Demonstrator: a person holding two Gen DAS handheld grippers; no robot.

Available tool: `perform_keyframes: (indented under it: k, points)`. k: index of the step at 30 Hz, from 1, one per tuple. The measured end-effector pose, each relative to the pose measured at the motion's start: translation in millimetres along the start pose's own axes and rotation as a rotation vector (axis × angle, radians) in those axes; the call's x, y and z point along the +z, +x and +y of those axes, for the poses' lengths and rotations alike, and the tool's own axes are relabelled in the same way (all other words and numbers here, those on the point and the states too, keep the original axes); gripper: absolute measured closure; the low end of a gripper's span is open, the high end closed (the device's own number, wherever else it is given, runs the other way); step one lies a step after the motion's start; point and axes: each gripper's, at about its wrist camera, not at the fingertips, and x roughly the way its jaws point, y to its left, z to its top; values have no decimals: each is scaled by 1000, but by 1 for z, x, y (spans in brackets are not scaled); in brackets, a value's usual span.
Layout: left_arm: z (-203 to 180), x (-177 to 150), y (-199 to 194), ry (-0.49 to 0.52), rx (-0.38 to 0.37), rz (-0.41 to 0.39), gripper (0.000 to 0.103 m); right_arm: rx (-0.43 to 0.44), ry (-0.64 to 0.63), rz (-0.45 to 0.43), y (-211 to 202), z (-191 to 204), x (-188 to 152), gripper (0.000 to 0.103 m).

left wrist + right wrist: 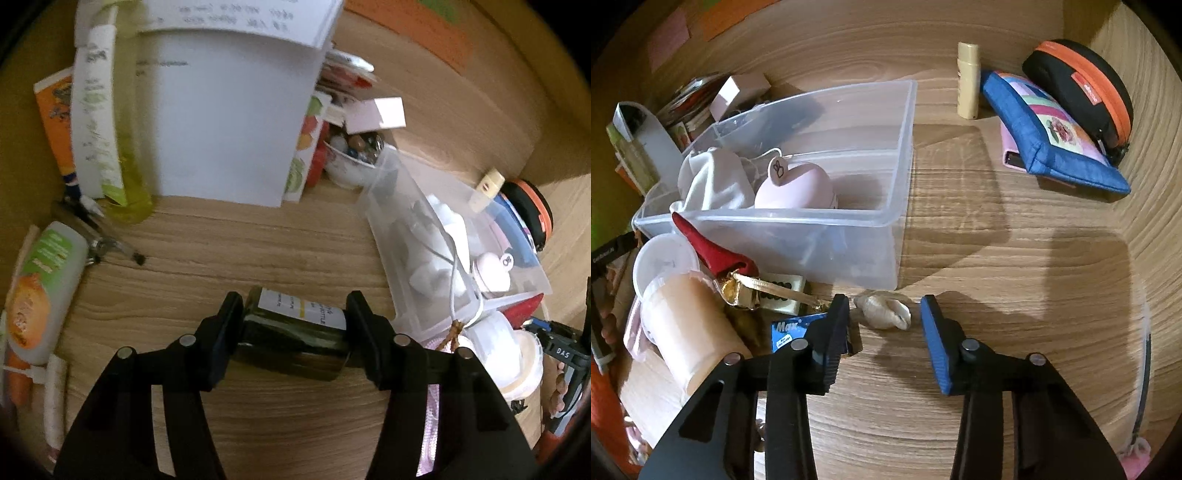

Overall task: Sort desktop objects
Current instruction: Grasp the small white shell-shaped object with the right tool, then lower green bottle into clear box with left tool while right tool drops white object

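bottle (295,332): dark glass, white label, on its side on my desk | seashell (884,308): pale, lying just before clear bin (849,218)

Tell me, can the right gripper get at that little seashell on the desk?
Probably yes: the seashell lies on bare wood between the right gripper's fingers, nothing covering it, though a blue box crowds one finger.

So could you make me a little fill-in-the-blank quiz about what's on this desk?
1. The left gripper clamps a dark glass ____ with a white label.
2. Between the right gripper's fingers lies a pale ____.
3. The pink rounded case sits inside the clear plastic ____.
4. The blue patchwork pouch leans against a black case with an ____ zip.

Missing words: bottle; seashell; bin; orange
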Motion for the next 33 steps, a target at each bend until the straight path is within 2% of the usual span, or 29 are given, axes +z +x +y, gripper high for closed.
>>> perform_keyframes:
  k: [1,8,17,24,33]
  points:
    - [1,0,-1,-2,-1,-5,46,-11,2,-1,0,-1,0,77]
    - [-4,1,-19,1,25,-78,46,-34,-19,-13,-3,0,-1,81]
    - [-23,6,-53,17,20,-178,46,15,16,-57,-18,-9,-6,82]
    - [-45,8,-71,47,-17,-226,46,23,25,-101,-39,-13,-8,82]
    - [-77,11,-75,83,-87,-236,46,70,35,-210,-80,-14,-3,82]
